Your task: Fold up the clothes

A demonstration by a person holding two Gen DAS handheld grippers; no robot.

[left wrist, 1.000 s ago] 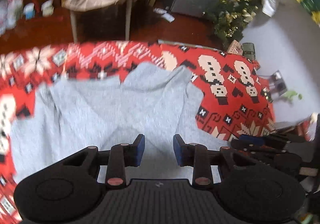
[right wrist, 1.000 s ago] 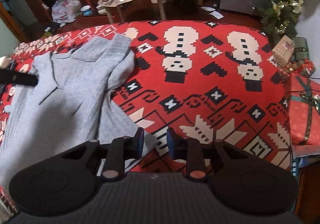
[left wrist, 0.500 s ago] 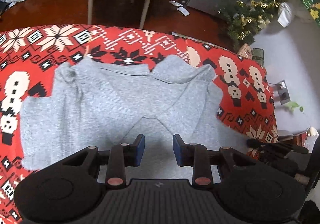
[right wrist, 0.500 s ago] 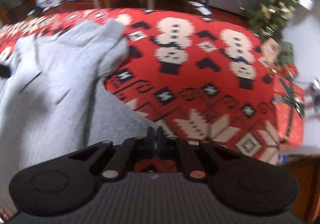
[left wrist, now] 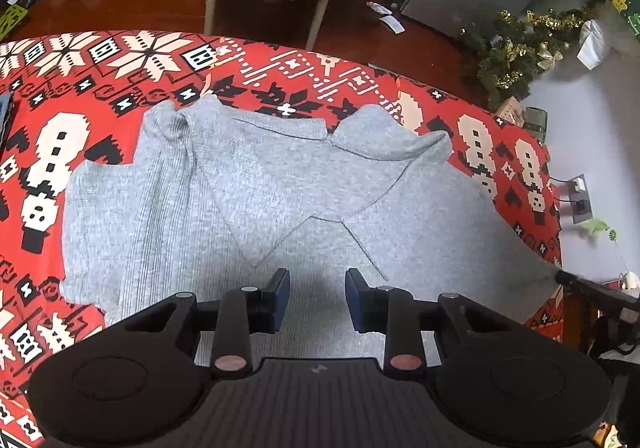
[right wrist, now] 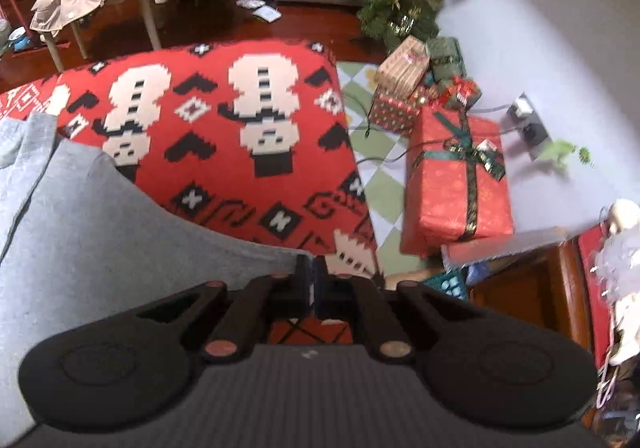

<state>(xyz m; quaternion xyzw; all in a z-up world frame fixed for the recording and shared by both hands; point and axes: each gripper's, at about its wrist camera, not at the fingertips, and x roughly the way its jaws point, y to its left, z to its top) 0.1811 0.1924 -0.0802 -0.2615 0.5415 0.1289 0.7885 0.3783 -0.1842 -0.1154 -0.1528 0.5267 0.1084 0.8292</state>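
Two grippers work over one grey sweater [left wrist: 248, 199] spread on a red cloth [left wrist: 100, 67] patterned with snowmen and snowflakes; what lies beneath the cloth is hidden. In the left wrist view the sweater fills the middle of the frame, both sleeves folded inward so they cross over the chest, collar toward the top. The left gripper [left wrist: 317, 290] hangs over the sweater's lower part at the bottom centre, its jaws parted with a clear gap and nothing between them. In the right wrist view the sweater [right wrist: 80, 232] lies at the left, and its corner runs to a point at the right gripper [right wrist: 311, 272] in the lower middle, whose jaws are clenched on that corner. Wrapped gifts [right wrist: 456, 183] sit on the floor at the right.
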